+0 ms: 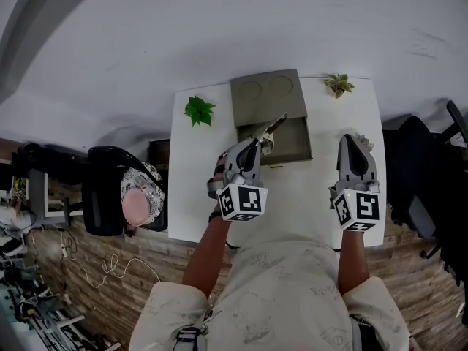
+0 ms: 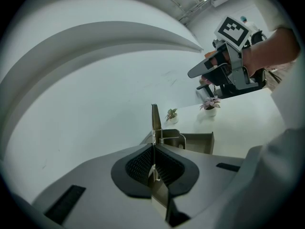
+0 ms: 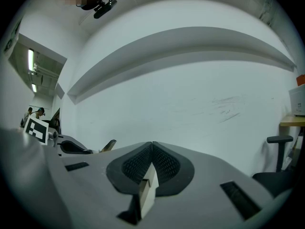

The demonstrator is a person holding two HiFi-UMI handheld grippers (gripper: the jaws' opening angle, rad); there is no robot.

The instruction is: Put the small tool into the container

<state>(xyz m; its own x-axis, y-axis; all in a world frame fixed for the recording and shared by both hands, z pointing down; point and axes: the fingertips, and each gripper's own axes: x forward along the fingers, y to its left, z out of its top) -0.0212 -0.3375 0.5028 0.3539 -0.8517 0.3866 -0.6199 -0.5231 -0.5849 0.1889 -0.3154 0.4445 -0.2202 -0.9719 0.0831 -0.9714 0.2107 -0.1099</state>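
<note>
A small metal tool with a spring sticks out of my left gripper, whose jaws are shut on it. It hangs over the open tray of the olive-grey container at the back of the white table. In the left gripper view the tool stands upright between the pads, with the container just beyond it. My right gripper is held to the right of the container, shut with nothing between its jaws.
A green leafy plant sits left of the container and a small succulent at the far right corner. A black chair stands left of the table and another chair to its right. A wall lies behind.
</note>
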